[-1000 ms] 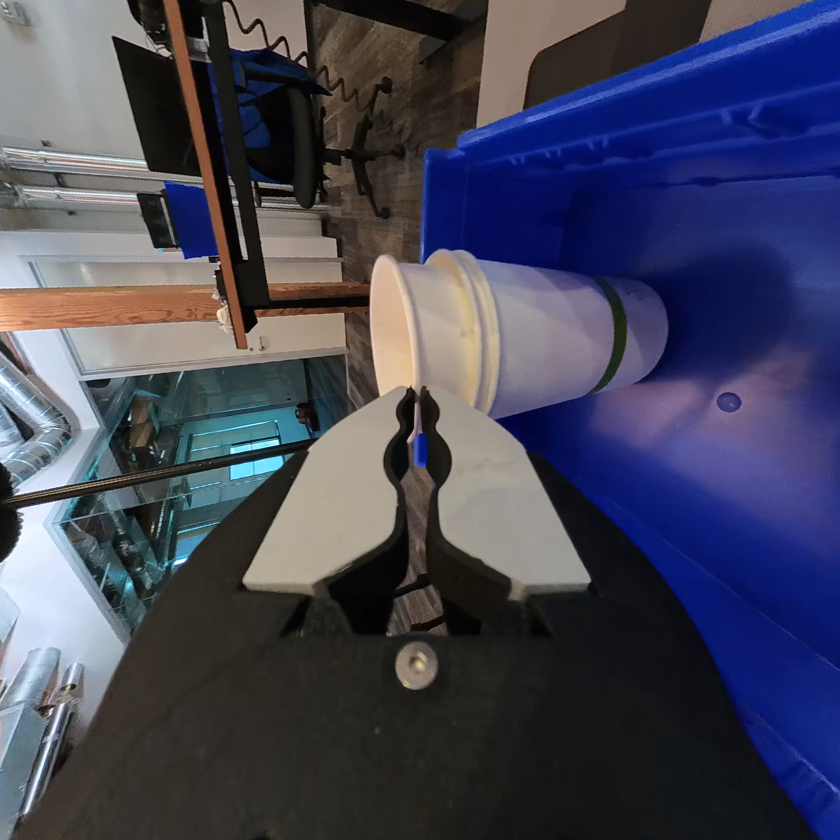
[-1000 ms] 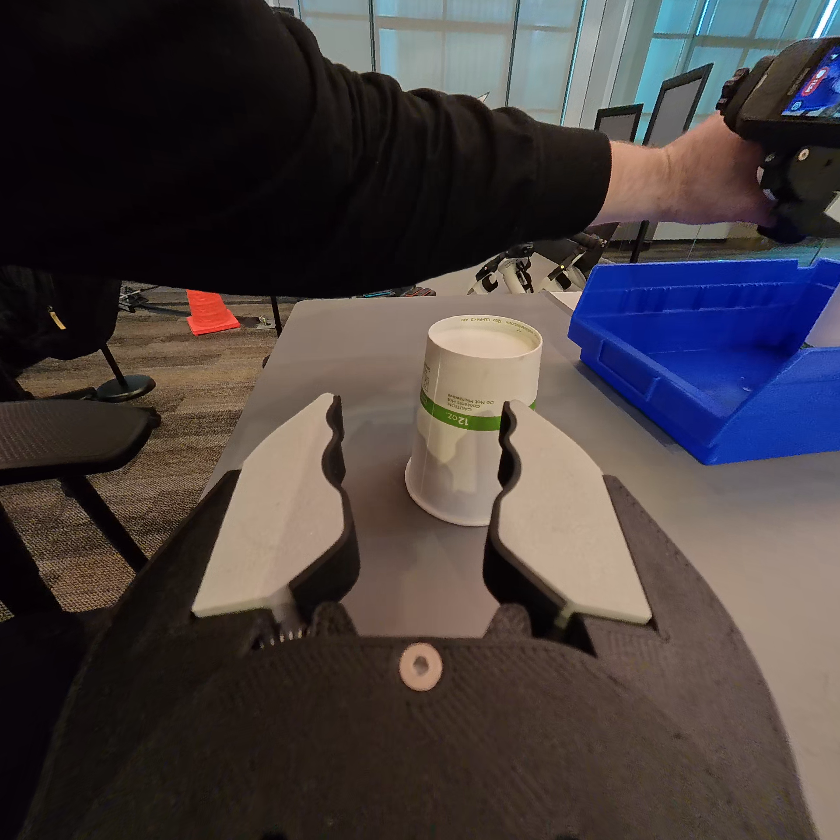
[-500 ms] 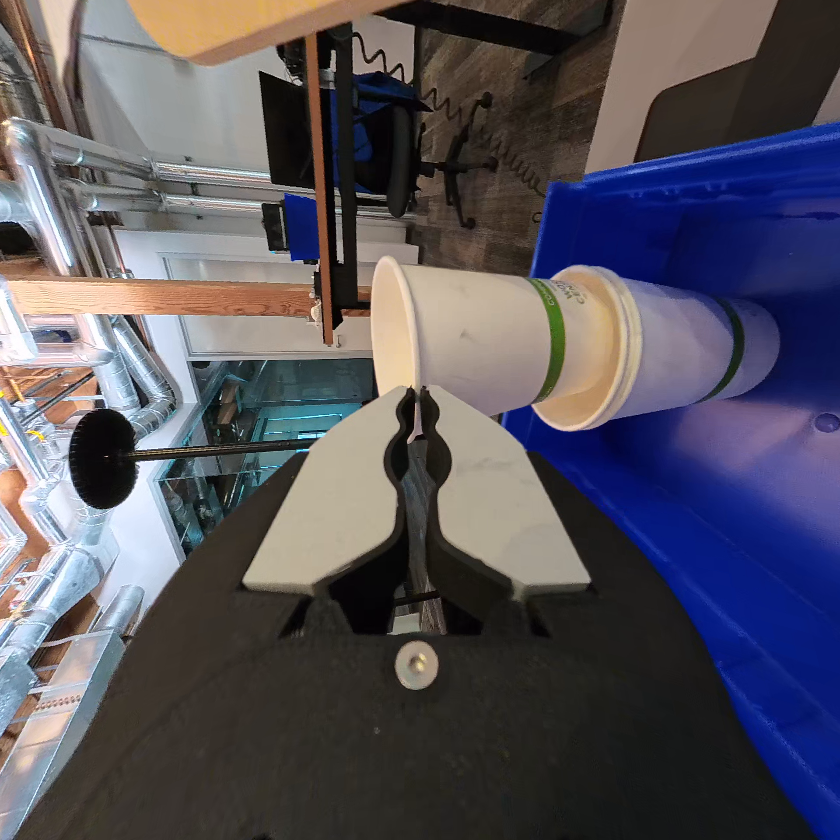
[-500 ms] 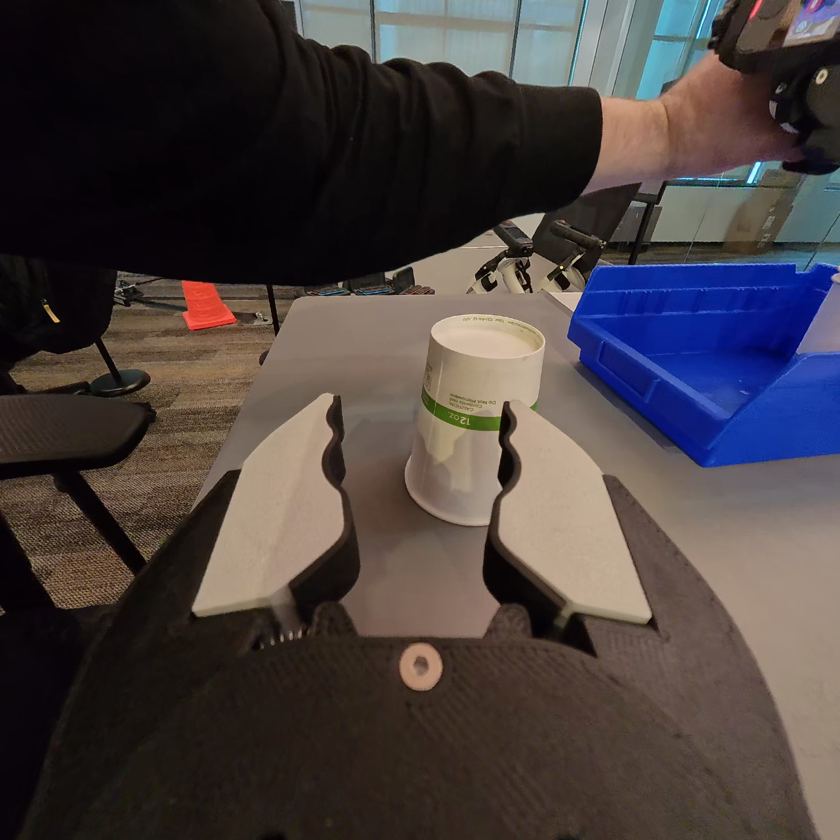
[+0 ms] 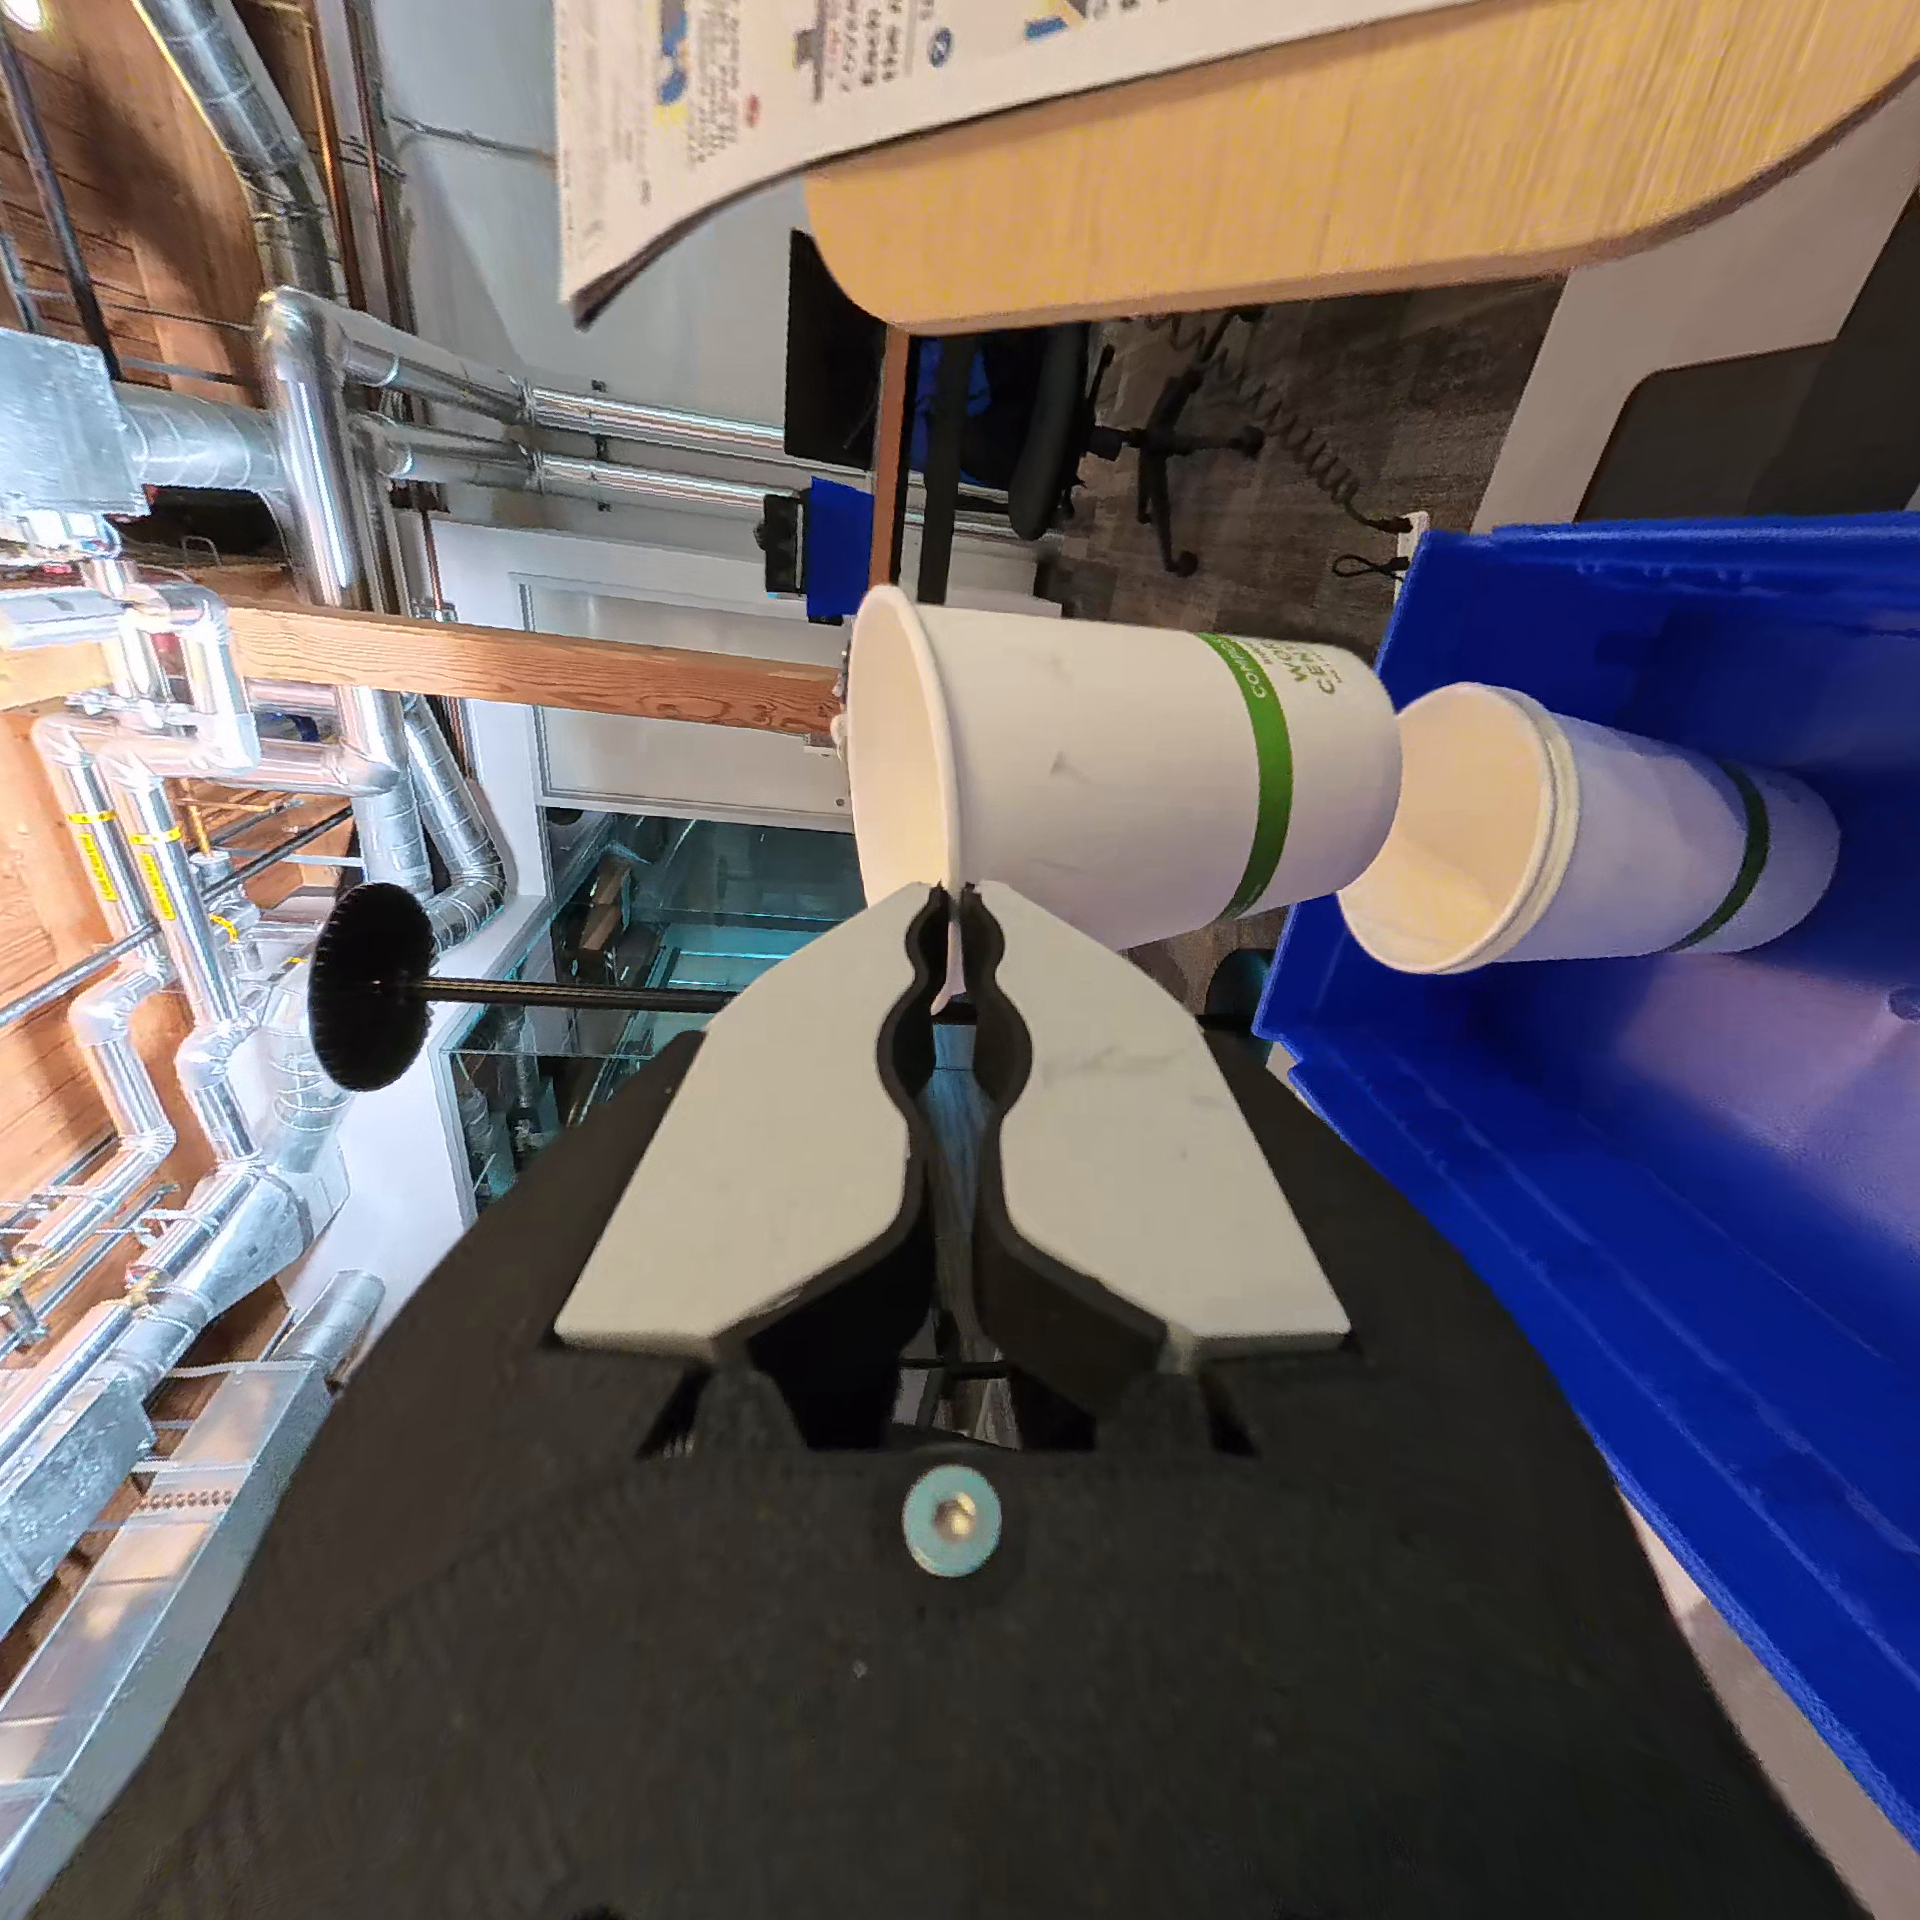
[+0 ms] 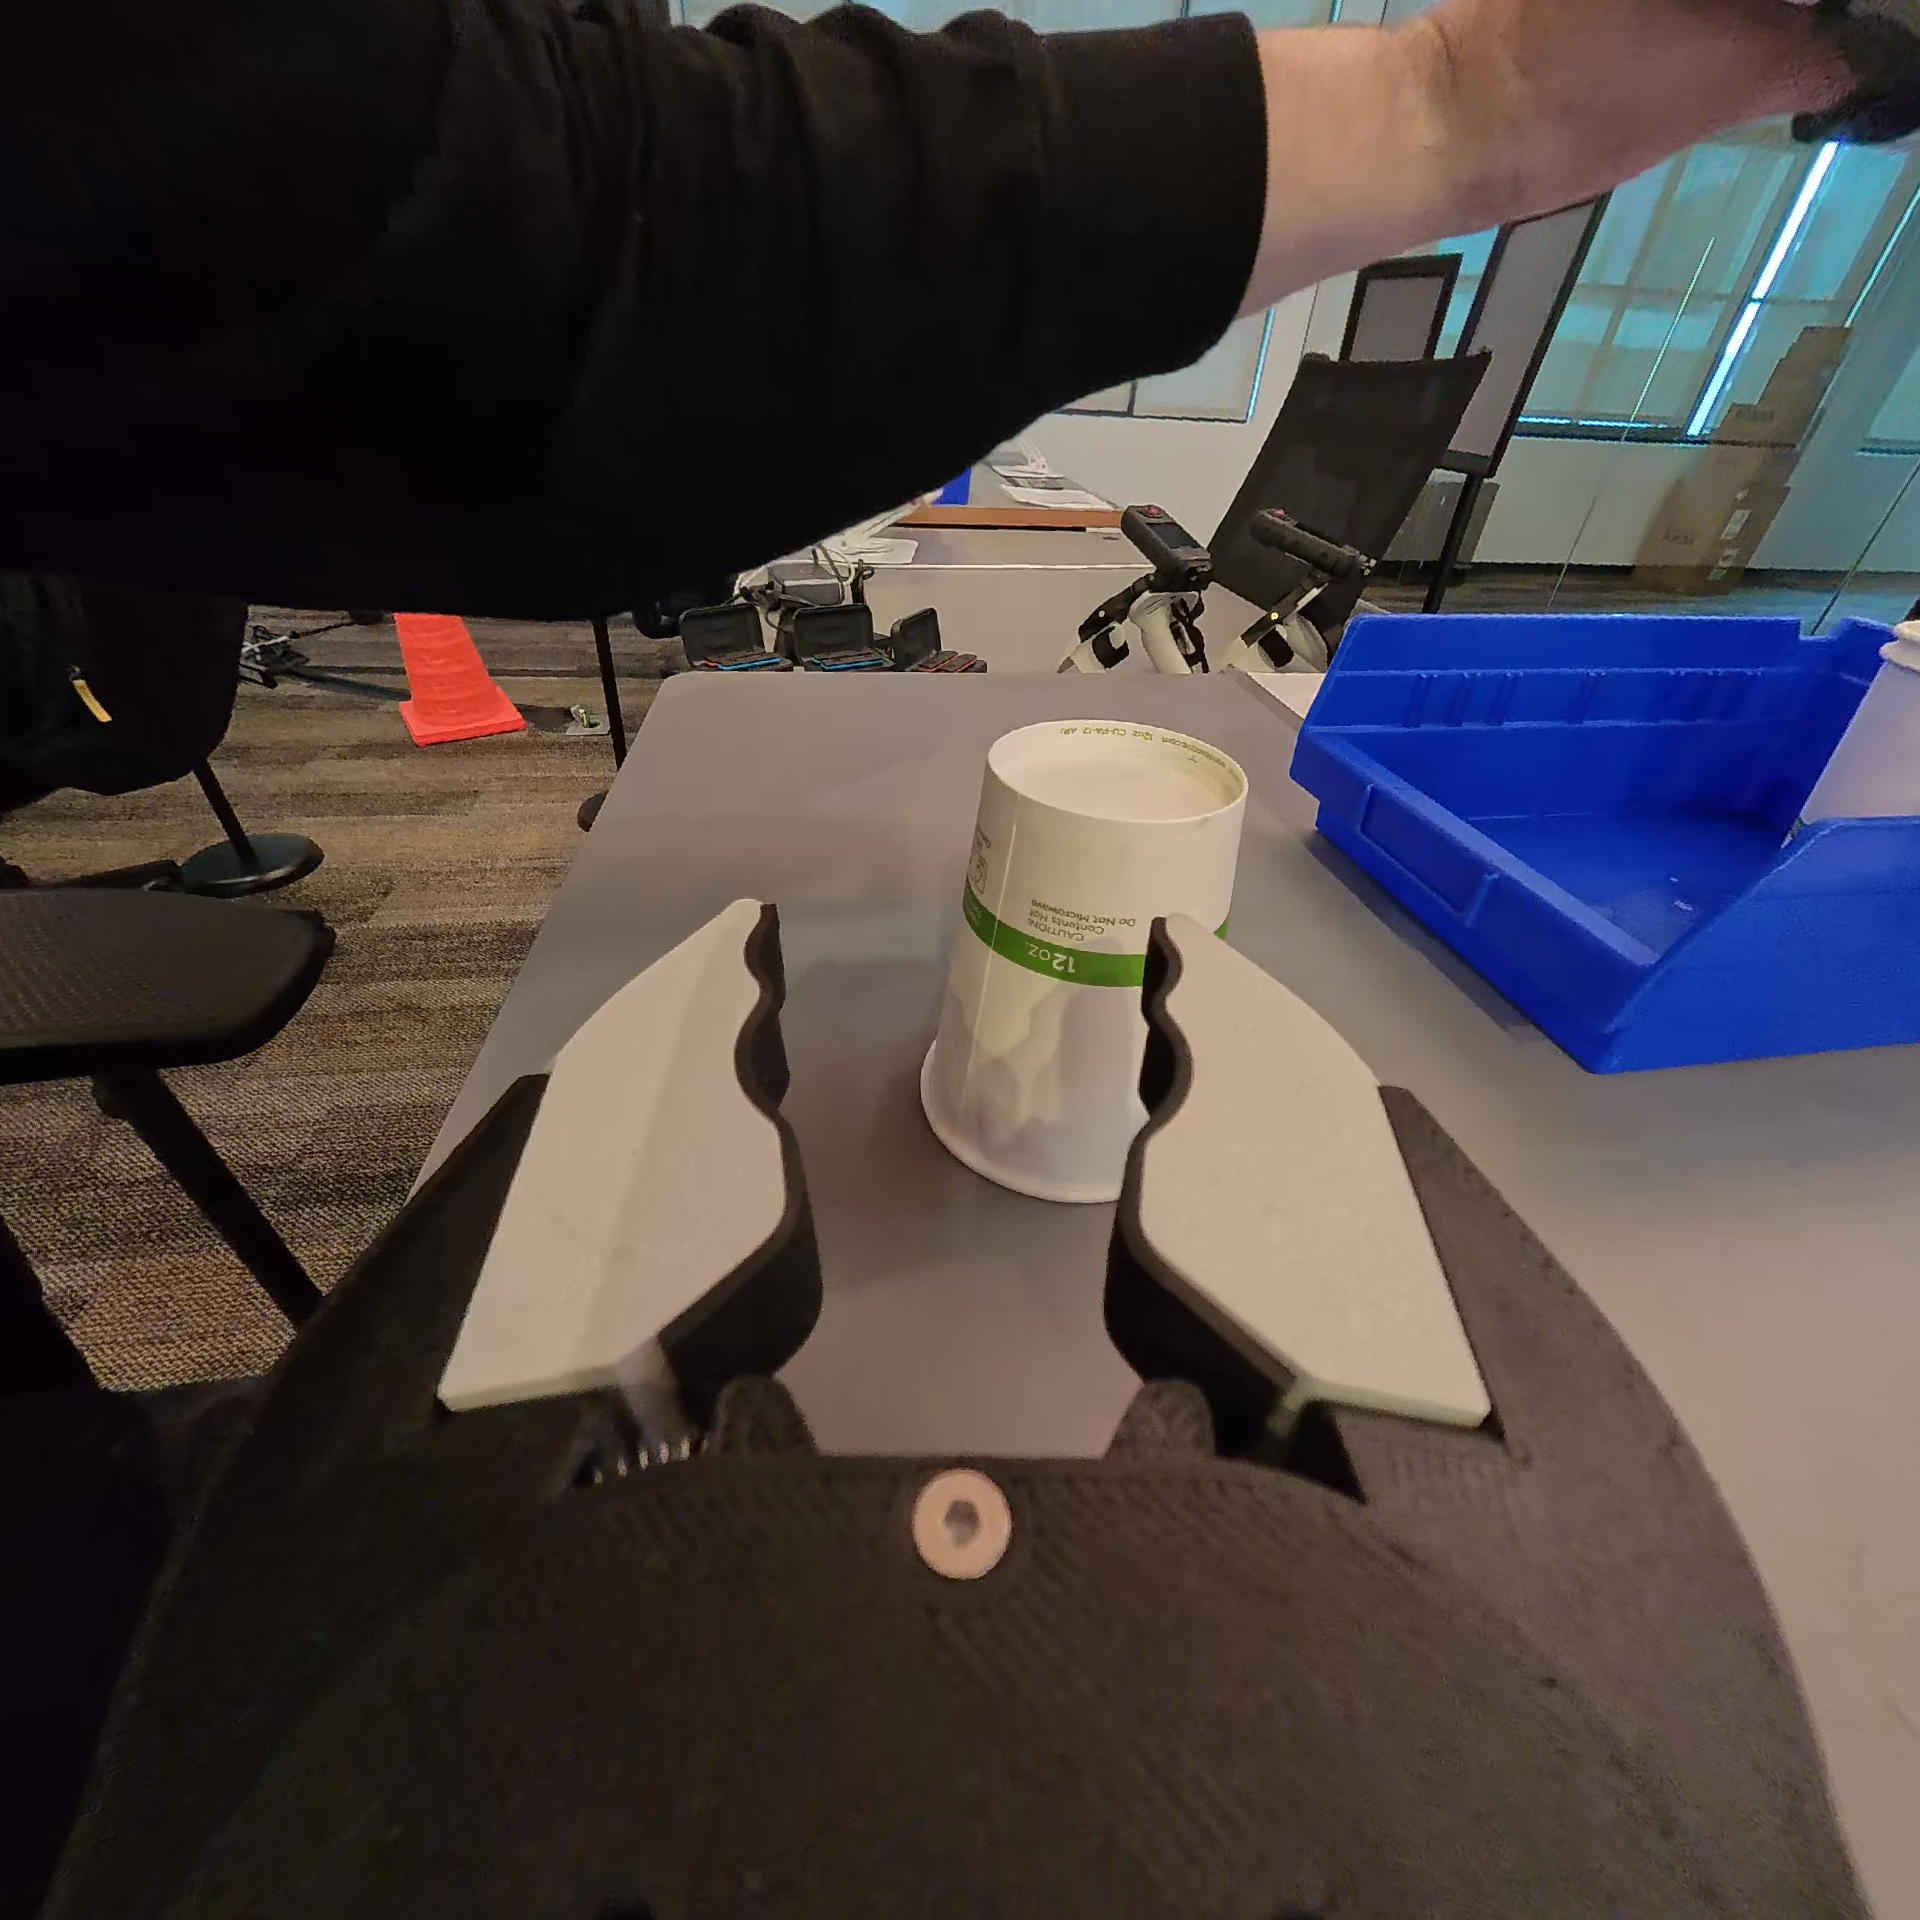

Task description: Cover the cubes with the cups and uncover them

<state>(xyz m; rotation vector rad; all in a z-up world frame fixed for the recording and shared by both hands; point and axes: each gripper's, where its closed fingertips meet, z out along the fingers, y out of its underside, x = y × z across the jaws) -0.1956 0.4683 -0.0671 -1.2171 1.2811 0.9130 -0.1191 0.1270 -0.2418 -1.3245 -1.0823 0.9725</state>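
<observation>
My left gripper (image 5: 956, 904) is shut on the rim of a white paper cup (image 5: 1122, 774) with a green band, held clear above a stack of like cups (image 5: 1621, 842) that stands in the blue bin (image 5: 1662, 1195). The left wrist view is rolled sideways. In the right wrist view an upside-down white cup (image 6: 1091, 956) stands on the grey table (image 6: 1558, 1195). My right gripper (image 6: 961, 940) is open and empty, just short of that cup, its right finger (image 6: 1236, 1091) next to the cup. No cube is in view.
The blue bin (image 6: 1621, 852) sits at the table's right with a white cup (image 6: 1881, 748) at its far end. A person's black-sleeved arm (image 6: 623, 260) reaches across above the table. A black chair (image 6: 135, 987) stands left of the table, an orange cone (image 6: 452, 686) on the floor beyond.
My left gripper has pulled the top cup up and fully free of the stack in the bin. The right gripper and the upside-down cup have stayed in place.
</observation>
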